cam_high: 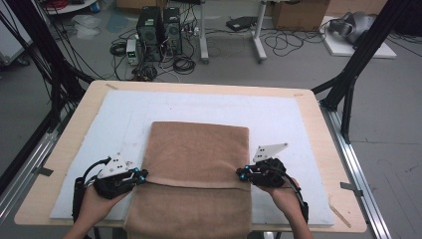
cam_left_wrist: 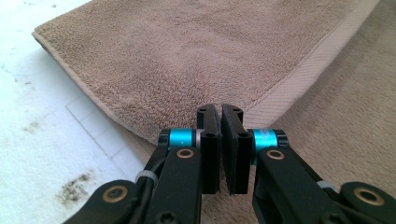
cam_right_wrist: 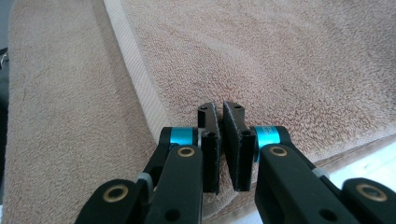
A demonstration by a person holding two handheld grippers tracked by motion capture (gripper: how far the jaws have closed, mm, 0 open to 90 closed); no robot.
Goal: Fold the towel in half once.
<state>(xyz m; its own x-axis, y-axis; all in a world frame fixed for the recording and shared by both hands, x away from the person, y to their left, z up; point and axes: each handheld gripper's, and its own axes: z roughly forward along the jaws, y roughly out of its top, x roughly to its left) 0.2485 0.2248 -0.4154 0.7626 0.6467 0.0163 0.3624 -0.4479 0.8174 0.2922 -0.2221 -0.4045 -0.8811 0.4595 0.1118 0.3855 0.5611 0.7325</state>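
Note:
A brown towel (cam_high: 199, 149) lies folded on the white mat (cam_high: 283, 117). Its upper layer ends in a pale hem (cam_left_wrist: 317, 56) near me, and the lower layer runs on over the table's front edge. My left gripper (cam_high: 144, 175) sits at the hem's left corner. In the left gripper view the left gripper (cam_left_wrist: 219, 114) has its jaws pressed together where the hem meets them. My right gripper (cam_high: 240, 173) sits at the right corner. The right gripper (cam_right_wrist: 219, 109) is likewise shut at the upper layer's edge, with the hem (cam_right_wrist: 130, 60) running off to the left.
The mat covers most of a wooden table (cam_high: 321, 149). Black frame posts (cam_high: 356, 69) stand at the right and left. Computer towers (cam_high: 159, 30) and cables lie on the floor behind. Dark stains mark the mat (cam_left_wrist: 74, 186) beside the towel.

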